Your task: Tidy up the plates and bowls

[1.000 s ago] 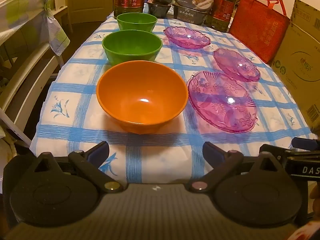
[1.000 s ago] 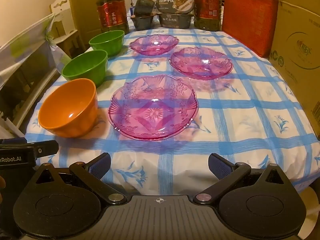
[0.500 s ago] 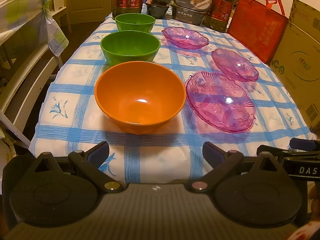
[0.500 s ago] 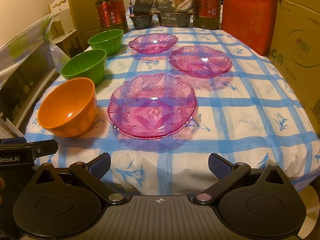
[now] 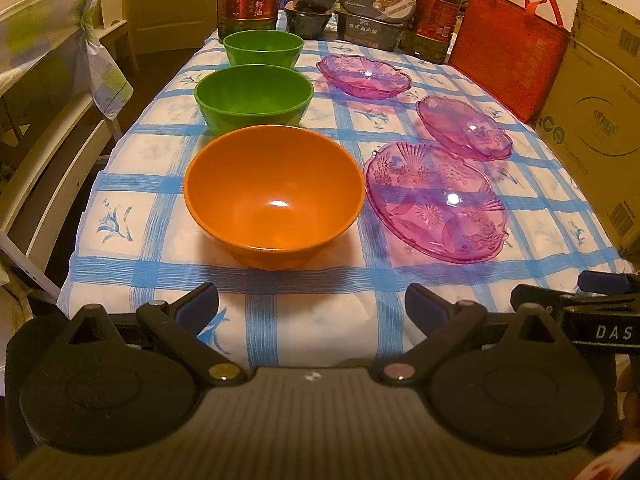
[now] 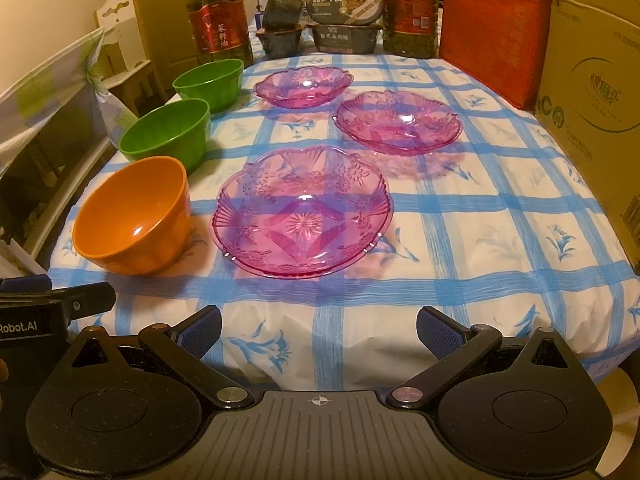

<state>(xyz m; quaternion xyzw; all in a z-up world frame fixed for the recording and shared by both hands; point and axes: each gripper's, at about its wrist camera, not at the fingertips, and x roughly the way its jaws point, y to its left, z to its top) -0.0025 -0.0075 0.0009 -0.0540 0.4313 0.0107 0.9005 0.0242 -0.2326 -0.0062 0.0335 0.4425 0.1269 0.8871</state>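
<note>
An orange bowl (image 5: 274, 196) (image 6: 132, 220) stands nearest on the blue-checked tablecloth, with a green bowl (image 5: 254, 98) (image 6: 166, 134) behind it and a second green bowl (image 5: 262, 48) (image 6: 210, 84) farther back. Three pink glass plates lie to their right: near (image 5: 436, 200) (image 6: 302, 210), middle (image 5: 464, 126) (image 6: 398, 122), far (image 5: 364, 76) (image 6: 304, 84). My left gripper (image 5: 312, 304) is open and empty, short of the orange bowl. My right gripper (image 6: 318, 326) is open and empty, short of the near plate.
Two oil bottles (image 6: 220, 26) (image 6: 408, 8) and food boxes (image 6: 346, 16) stand at the table's far end. A red bag (image 6: 494, 28) and a cardboard box (image 6: 596, 108) line the right side. A chair (image 5: 52, 92) stands to the left.
Both grippers have drawn back and lifted slightly, so bowls and plates sit a little farther away in view. Nothing on the table has moved.
</note>
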